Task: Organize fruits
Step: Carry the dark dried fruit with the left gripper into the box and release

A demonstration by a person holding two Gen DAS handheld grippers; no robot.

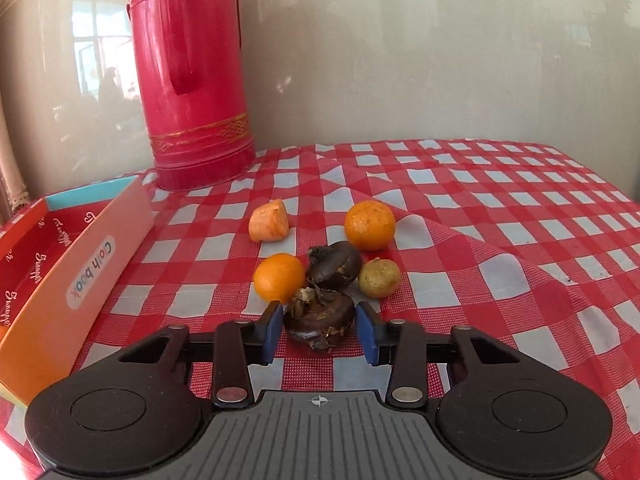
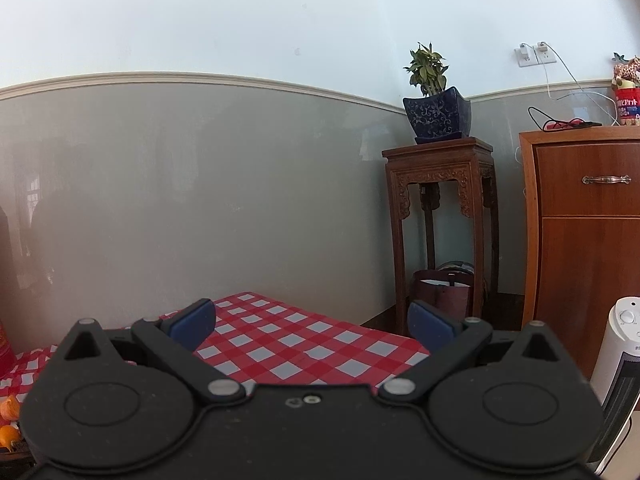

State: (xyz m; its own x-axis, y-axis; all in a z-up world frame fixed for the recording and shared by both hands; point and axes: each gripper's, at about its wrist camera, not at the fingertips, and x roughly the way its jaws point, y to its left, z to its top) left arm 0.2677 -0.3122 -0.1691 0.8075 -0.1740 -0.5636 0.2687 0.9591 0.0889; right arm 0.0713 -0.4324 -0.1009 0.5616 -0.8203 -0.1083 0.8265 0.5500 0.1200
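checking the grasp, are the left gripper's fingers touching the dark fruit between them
Cannot tell. In the left wrist view the fingers flank the dark fruit closely, but no plain contact or gap shows.

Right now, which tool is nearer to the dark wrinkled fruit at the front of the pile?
Left. The left tool has its blue pads either side of the dark fruit. The right tool is open above bare tablecloth.

Soft daylight is cast evenly; a window is seen mirrored in the glossy wall [image 1: 92,60] at ten o'clock. Straight lines are bowed and corners vignetted by fisheye distortion.
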